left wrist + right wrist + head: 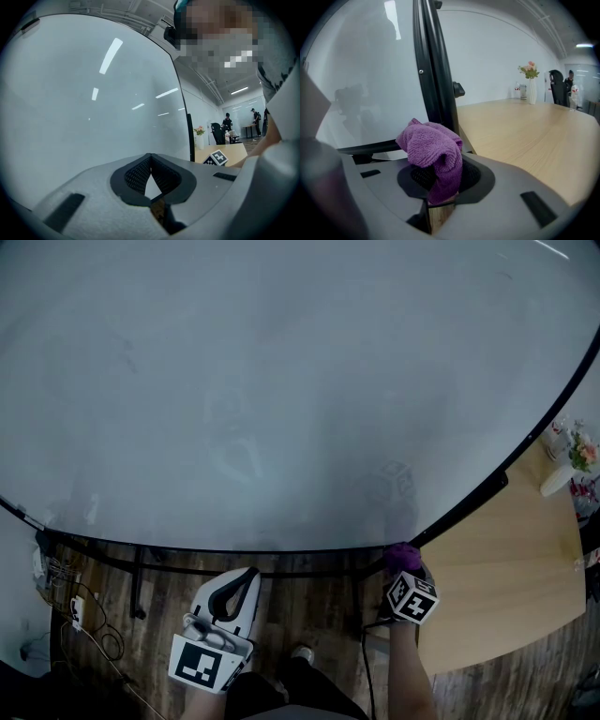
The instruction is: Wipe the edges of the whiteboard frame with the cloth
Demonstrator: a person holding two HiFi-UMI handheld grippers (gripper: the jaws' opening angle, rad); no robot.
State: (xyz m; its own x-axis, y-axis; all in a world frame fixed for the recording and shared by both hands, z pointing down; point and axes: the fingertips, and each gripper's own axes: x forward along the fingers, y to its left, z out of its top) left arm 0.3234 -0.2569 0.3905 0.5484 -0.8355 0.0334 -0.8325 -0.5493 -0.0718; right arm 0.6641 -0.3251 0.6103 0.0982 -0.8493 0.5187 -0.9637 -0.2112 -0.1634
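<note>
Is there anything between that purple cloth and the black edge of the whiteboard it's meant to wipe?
Nothing visible does. The purple cloth, clamped in the right gripper, is right by the black frame at the board's lower right corner; no object lies between them.

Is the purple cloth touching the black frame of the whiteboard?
Cannot tell. In the right gripper view the purple cloth overlaps the black frame, but no view shows contact or a gap plainly.
</note>
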